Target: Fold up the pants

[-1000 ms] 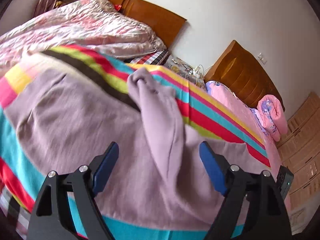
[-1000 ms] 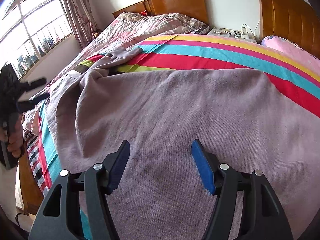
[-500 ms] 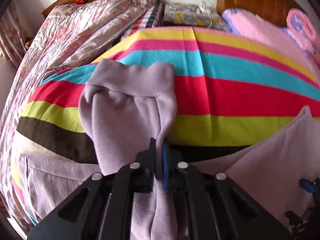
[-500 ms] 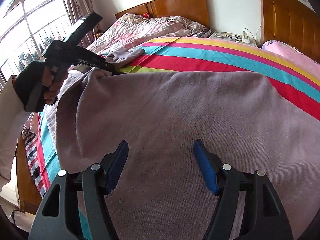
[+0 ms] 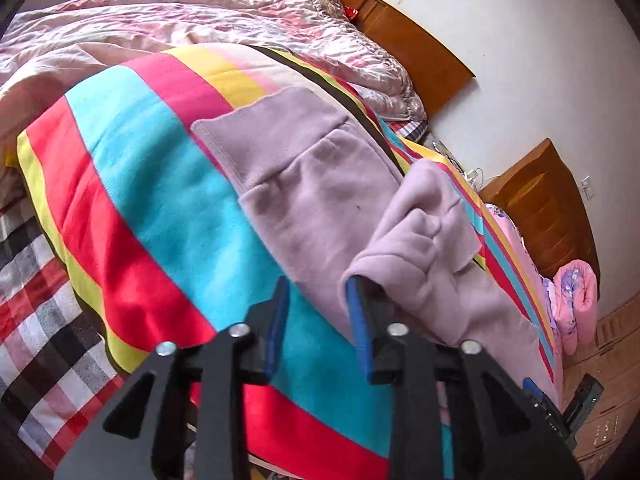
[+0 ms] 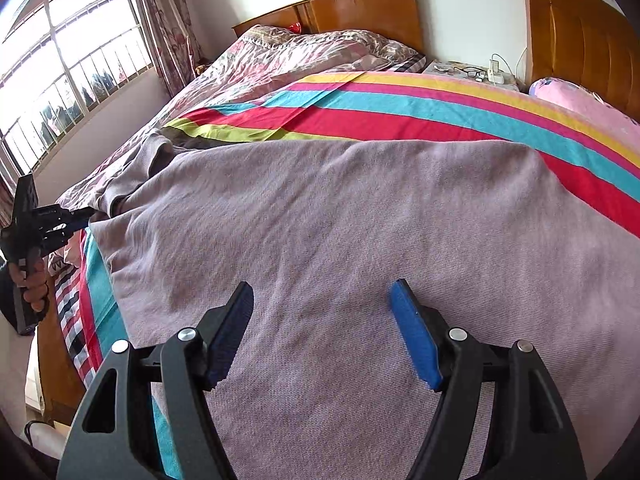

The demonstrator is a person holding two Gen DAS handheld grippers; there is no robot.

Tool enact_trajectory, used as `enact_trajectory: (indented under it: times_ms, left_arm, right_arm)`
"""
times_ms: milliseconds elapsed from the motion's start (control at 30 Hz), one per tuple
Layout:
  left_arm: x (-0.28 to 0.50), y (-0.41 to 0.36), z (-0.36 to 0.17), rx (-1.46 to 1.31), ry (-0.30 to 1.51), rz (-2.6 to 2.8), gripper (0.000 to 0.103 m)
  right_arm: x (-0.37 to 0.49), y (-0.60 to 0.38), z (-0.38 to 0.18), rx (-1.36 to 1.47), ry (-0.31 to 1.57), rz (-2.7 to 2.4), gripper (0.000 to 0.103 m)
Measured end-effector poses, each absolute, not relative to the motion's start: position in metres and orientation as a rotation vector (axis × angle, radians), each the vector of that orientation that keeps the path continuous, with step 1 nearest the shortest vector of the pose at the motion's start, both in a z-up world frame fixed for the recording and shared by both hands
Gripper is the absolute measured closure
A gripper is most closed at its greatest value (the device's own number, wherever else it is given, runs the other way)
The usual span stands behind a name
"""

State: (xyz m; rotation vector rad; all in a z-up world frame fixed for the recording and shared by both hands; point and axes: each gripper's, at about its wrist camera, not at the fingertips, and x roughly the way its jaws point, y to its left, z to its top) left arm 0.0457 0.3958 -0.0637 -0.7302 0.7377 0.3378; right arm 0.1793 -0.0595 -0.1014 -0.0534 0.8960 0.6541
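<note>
Lilac fleece pants (image 6: pixel 360 240) lie spread over a striped blanket (image 6: pixel 400 108) on the bed. In the left wrist view one leg with its ribbed cuff (image 5: pixel 280 136) lies flat across the stripes, and a bunched fold of fabric (image 5: pixel 420 248) drapes over the right blue pad. My left gripper (image 5: pixel 316 292) is partly open with that fold resting on one finger. It also shows in the right wrist view (image 6: pixel 76 218), at the pants' left edge. My right gripper (image 6: pixel 322 300) is open and empty, low over the wide part of the pants.
A floral quilt (image 5: pixel 200 20) is heaped behind the blanket by the wooden headboard (image 6: pixel 360 8). A plaid sheet (image 5: pixel 36 320) shows at the bed's edge. A second bed with a pink cover (image 6: pixel 588 104) and a nightstand with a power strip (image 6: pixel 492 74) stand to the right. A window (image 6: pixel 60 60) is on the left.
My left gripper, shut on the pant leg half a second ago, has opened and pulled back toward the bed's edge; the leg lies further left. The right gripper has barely moved.
</note>
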Motion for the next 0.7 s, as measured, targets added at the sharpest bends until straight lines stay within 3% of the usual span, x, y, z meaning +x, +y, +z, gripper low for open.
enact_trajectory:
  times_ms: [133, 200, 267, 300, 433, 500, 700]
  left_arm:
    - [0.056, 0.366, -0.031, -0.565, 0.690, 0.322, 0.063]
    - [0.064, 0.334, -0.008, -0.384, 0.687, 0.299, 0.042]
    - [0.074, 0.305, 0.006, -0.239, 0.692, 0.243, 0.030]
    - [0.081, 0.293, 0.010, -0.175, 0.710, 0.225, 0.028]
    - [0.112, 0.264, -0.010, 0.091, 0.837, 0.233, 0.029]
    - [0.115, 0.254, -0.027, 0.219, 0.894, 0.220, 0.038]
    - [0.121, 0.248, -0.041, 0.257, 0.909, 0.104, 0.038]
  right_arm:
    - [0.178, -0.059, -0.102, -0.060, 0.896, 0.650, 0.033]
    - [0.179, -0.057, -0.102, -0.067, 0.896, 0.647, 0.033]
    - [0.180, -0.056, -0.102, -0.071, 0.895, 0.648, 0.032]
    - [0.180, -0.056, -0.102, -0.071, 0.894, 0.650, 0.032]
    - [0.179, -0.058, -0.101, -0.063, 0.895, 0.654, 0.031]
    - [0.178, -0.060, -0.101, -0.060, 0.894, 0.657, 0.031]
    - [0.178, -0.060, -0.101, -0.060, 0.892, 0.661, 0.030]
